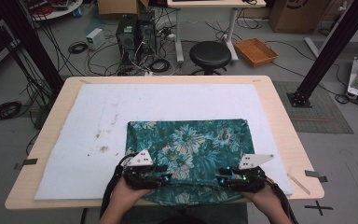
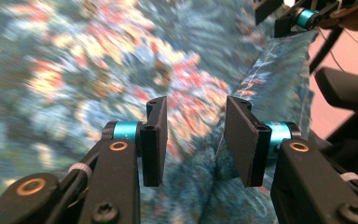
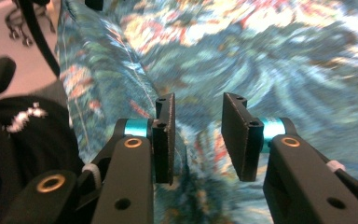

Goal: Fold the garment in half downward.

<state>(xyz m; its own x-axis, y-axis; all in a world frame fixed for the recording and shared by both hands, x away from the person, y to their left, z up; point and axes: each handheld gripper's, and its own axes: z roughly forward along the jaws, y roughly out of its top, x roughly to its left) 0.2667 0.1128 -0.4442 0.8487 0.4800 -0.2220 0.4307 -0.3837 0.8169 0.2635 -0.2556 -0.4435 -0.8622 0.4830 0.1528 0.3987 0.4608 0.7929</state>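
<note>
High view: a teal floral-print cloth (image 1: 189,151) lies on a white foam mat (image 1: 98,121) over a light wooden table (image 1: 279,121), its near hem drooping over the table's near edge. The left gripper (image 1: 161,175) and the right gripper (image 1: 223,176) sit at that near edge, 1 toward each near corner of the cloth. The step in hand appears to be taking hold of the near hem, probably to fold or spread the fabric.

Left gripper view: the left gripper (image 2: 193,140) has its 2 jaws parted, a raised ridge of cloth (image 2: 205,186) between them but not pinched. The print is blurred.

Right gripper view: the right gripper (image 3: 198,137) likewise stands parted over a fold of cloth (image 3: 193,186).

Next, each pair of jaws likely needs to close on the hem before any lift. The hanging part of the cloth is cut off by the hands and the table edge.
</note>
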